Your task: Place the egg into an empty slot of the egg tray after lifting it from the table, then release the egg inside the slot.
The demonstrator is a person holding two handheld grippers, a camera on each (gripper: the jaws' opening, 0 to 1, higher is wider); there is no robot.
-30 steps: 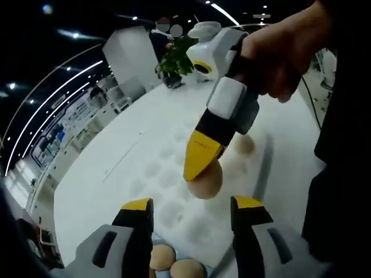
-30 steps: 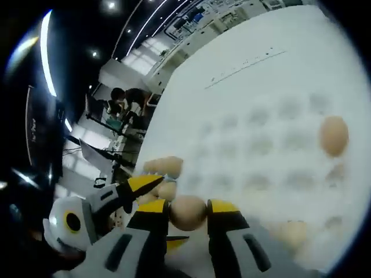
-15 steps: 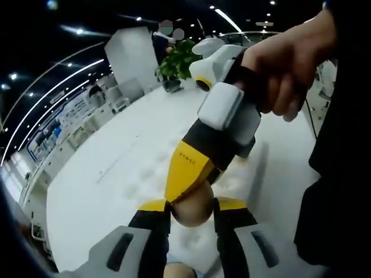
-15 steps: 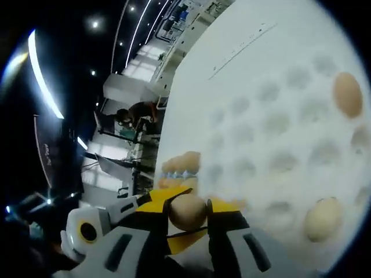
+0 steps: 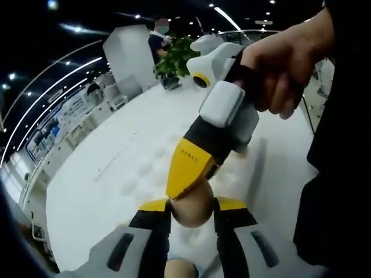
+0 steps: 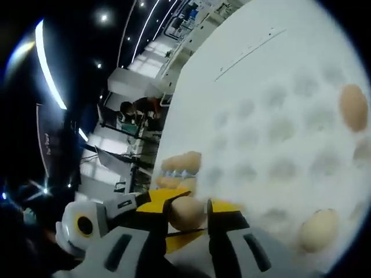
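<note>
writing: small dark letters sit on the yellow tip of the right gripper in the left gripper view, too small to read.
egg: the brown egg (image 6: 186,212) sits between the two yellow tips of the right gripper (image 6: 188,213). in the left gripper view the same egg (image 5: 194,204) is low in the middle, just above the white tray.
right gripper: its tips are pinching the egg from both sides. in the left gripper view the right gripper (image 5: 197,174) comes down from the top right, held by a hand (image 5: 284,63).
left gripper: the left gripper (image 5: 192,207) has a yellow tip on each side of the egg. i cannot tell if the tips touch the egg or are just beside it. in the right gripper view the left gripper (image 6: 124,211) comes in from the left, right behind the egg.
egg tray: the white egg tray (image 6: 272,145) has rows of round slots, most of them bare. one egg (image 6: 352,107) sits in a slot at the far right and another egg (image 6: 316,230) sits in a slot at the bottom right.
more eggs: a bunch of brown eggs (image 6: 179,168) lies beside the tray, in something with a bit of blue on it.
surface: the table (image 5: 116,156) is white and long.
room: the room is big and dark with long bright light strips (image 5: 52,98) on the ceiling. a green plant (image 5: 177,55) stands at the far end of the table. people (image 6: 136,110) are far off by some desks.
</note>
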